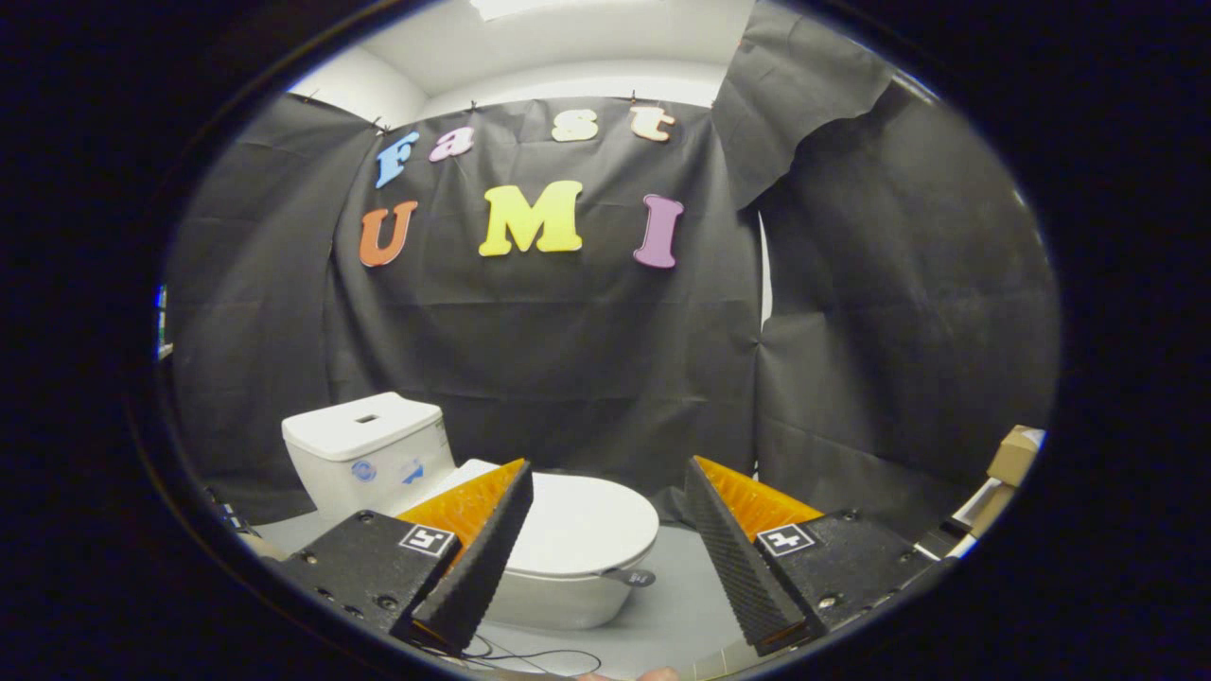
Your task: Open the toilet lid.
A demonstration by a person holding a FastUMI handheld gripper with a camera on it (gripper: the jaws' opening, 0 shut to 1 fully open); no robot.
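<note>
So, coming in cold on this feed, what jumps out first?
A small white toilet stands on the grey floor against the black cloth wall, lid down, a dark tab at its front rim. The gripper is open, fingers apart, toilet just beyond them.

Grey floor [681,605], thin black cable [530,654] on it, perhaps cardboard boxes [1010,459] by the cloth wall [568,359].
</note>
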